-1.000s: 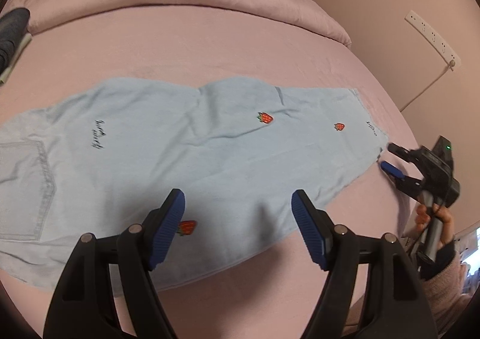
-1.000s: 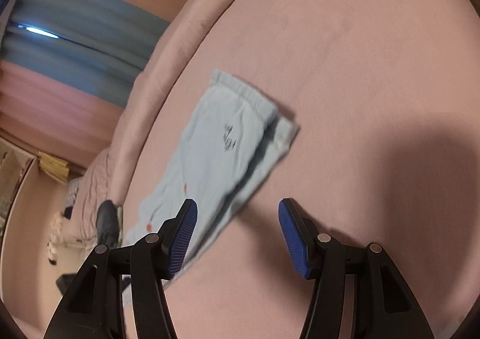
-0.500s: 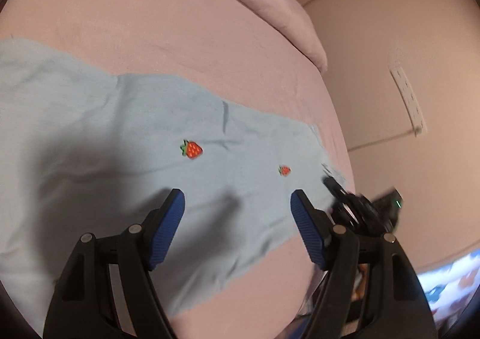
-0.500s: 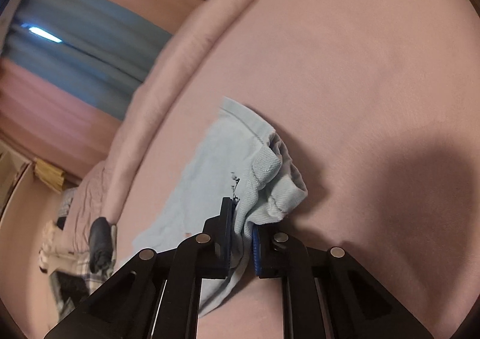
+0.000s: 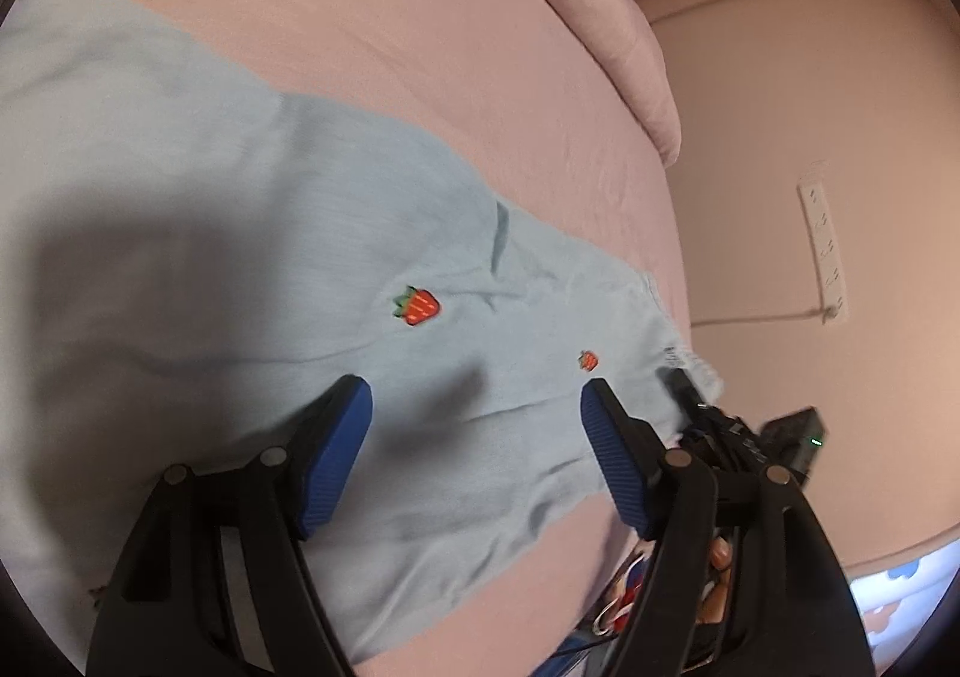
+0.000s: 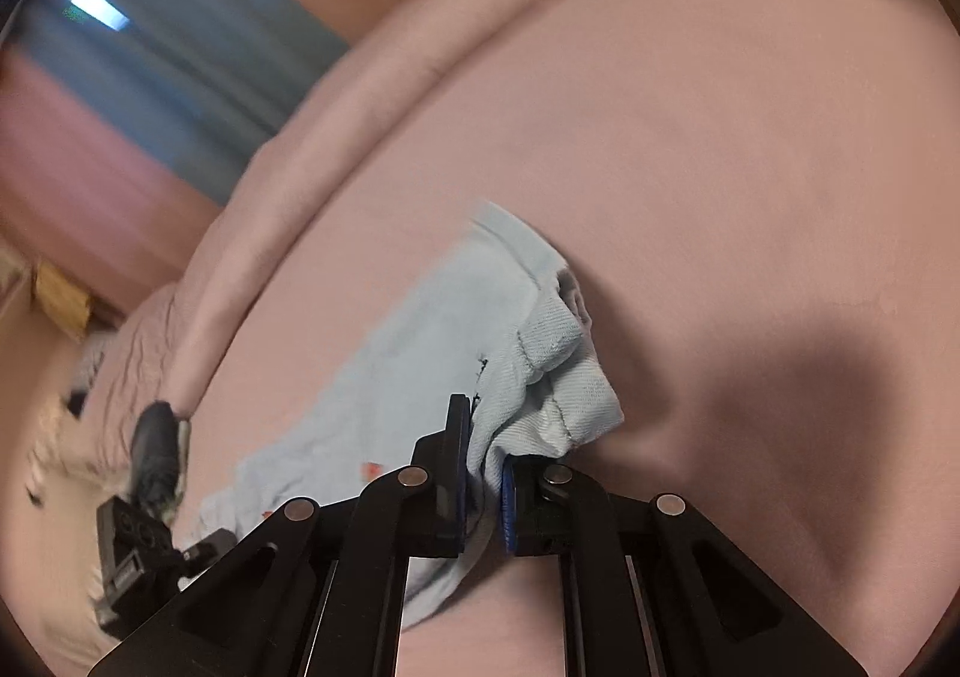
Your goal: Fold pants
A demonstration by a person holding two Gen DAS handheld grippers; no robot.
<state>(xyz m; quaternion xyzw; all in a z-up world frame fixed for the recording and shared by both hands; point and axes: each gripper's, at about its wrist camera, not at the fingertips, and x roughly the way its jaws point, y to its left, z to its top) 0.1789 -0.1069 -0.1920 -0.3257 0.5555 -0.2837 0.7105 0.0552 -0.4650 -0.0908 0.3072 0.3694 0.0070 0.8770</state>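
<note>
**Hem pinched on the right, left tool wide above the leg**

The pale blue denim pants with small red strawberry patches (image 5: 252, 269) lie flat along the pink bedsheet (image 5: 420, 47), stretched lengthwise, with the leg cuffs toward the wall side of the bed. They appear already doubled leg over leg, since the cuff end in the right wrist view shows 2 stacked hems.

The right gripper (image 6: 483, 488) has its blue pads pressed together on the cuff end of the pants (image 6: 540, 377), with a bunch of cloth rising crumpled above the jaws. The left gripper (image 5: 477, 437) stands wide, with nothing between its ribbed blue pads (image 5: 333, 455); it hovers over the lower leg, near the smaller strawberry.

Judging by the weave and how the cuff bulges instead of draping limp, this is light to medium cotton: soft, not slippery, and not at all fragile. It should hold a crease but will sag and trail wherever it is unsupported. The stitched hem is the thickest, firmest place to hold, so the right grip looks sound. For an even fold, the left tool would do best taking the other corner of the same cuff edge, so both corners travel together toward the waistband and the cloth does not twist.
</note>
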